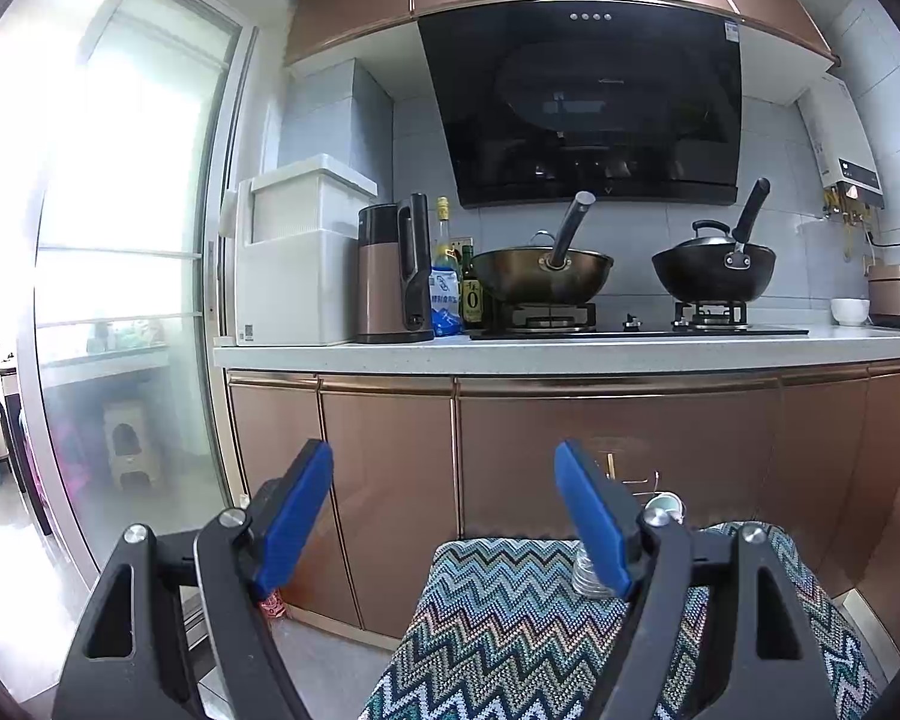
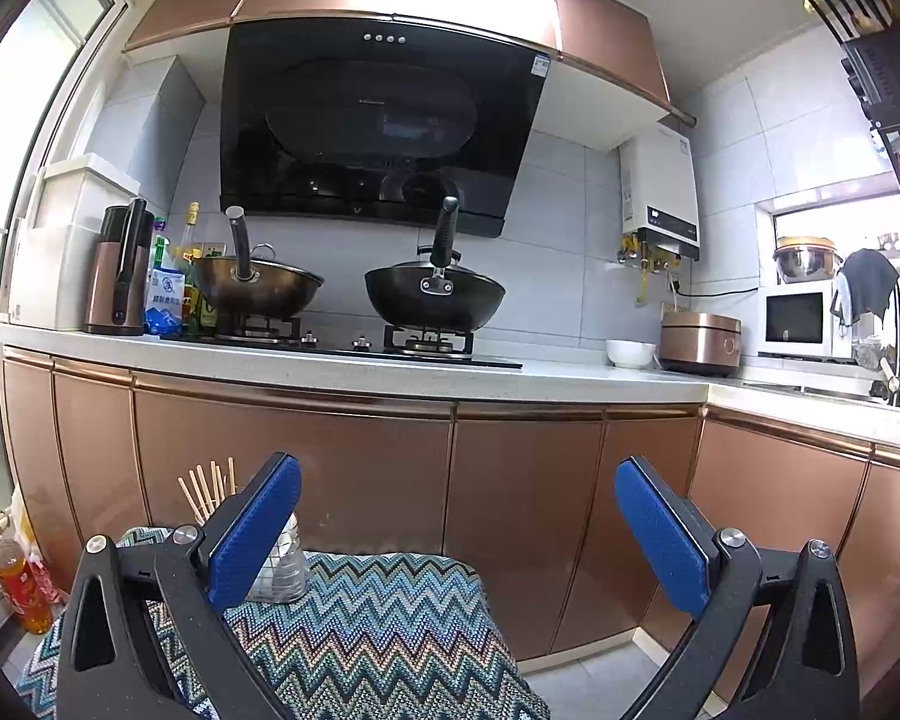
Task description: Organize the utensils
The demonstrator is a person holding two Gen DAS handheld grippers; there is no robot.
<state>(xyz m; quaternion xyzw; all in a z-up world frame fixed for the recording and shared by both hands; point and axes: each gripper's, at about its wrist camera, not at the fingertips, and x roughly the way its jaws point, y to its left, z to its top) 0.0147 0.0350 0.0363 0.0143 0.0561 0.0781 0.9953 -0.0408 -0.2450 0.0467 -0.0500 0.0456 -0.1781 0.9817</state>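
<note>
A clear glass holder stands on a small table with a zigzag-patterned cloth. Several wooden chopsticks stick up out of it. In the left wrist view the holder is mostly hidden behind the right finger, on the same cloth. My left gripper is open and empty, held above the cloth's near left part. My right gripper is open and empty, with its left finger in front of the holder.
Copper cabinet doors stand just behind the table, under a white counter with two woks, a kettle and bottles. An oil bottle stands on the floor at the left. A glass sliding door is further left.
</note>
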